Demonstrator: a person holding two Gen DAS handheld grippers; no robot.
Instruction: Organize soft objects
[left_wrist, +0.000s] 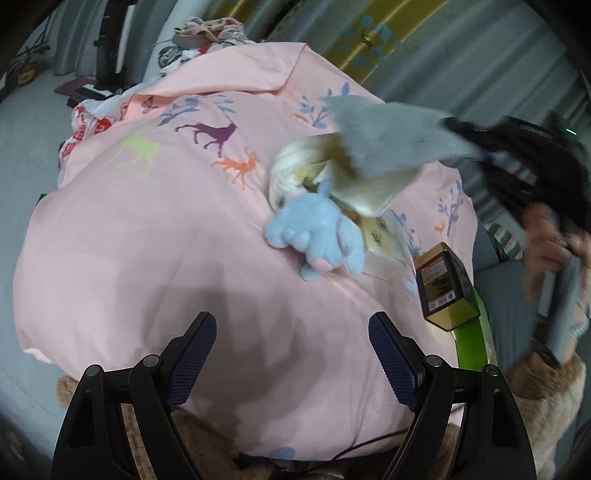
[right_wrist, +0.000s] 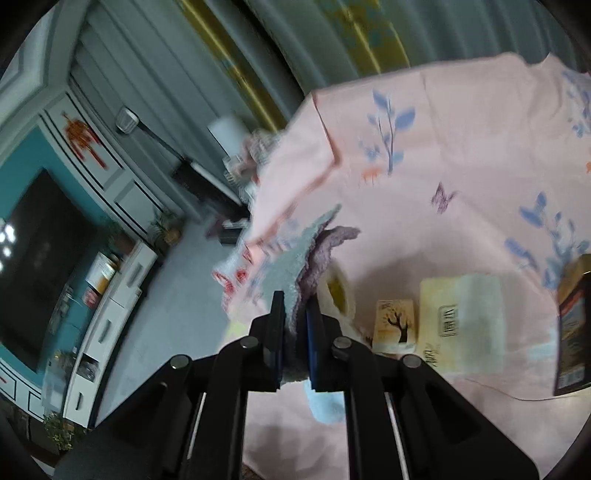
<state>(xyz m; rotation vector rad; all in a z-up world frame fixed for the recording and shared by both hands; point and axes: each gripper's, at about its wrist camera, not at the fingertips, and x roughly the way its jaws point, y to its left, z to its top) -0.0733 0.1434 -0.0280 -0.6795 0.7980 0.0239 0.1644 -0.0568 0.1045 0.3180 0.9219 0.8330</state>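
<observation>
A pink quilt (left_wrist: 155, 236), smooth cotton printed with deer, butterflies and blue sprigs, covers a rounded bed-like surface; whether a table lies beneath cannot be told. On it lies a pale blue plush toy (left_wrist: 317, 236), fuzzy and lumpy, with a pink patch at its lower end; its long axis runs diagonally from upper left to lower right in the left wrist view. Just behind it, touching, sits a cream fleecy slipper (left_wrist: 295, 166) with its opening facing the camera.

The right tongs (right_wrist: 295, 317) are clenched on a grey fleece cloth (right_wrist: 295, 280), nubbly and soft, pinched between the two dark pads with only the fabric's thickness between them. In the left wrist view the grey cloth (left_wrist: 391, 140) hangs lifted above the slipper as a flat, pointed flap, its long axis running from the right tongs (left_wrist: 469, 144) at the right toward the upper left; motion blur softens its edges.

The left tongs (left_wrist: 291, 354) stand wide apart above bare quilt, grasping nothing and touching nothing.

Near the quilt's right edge a rigid dark and gold box (left_wrist: 443, 284) stands tilted, beside a flat pale yellow packet (right_wrist: 461, 317) and a small card box with a tree picture (right_wrist: 393, 321).
</observation>
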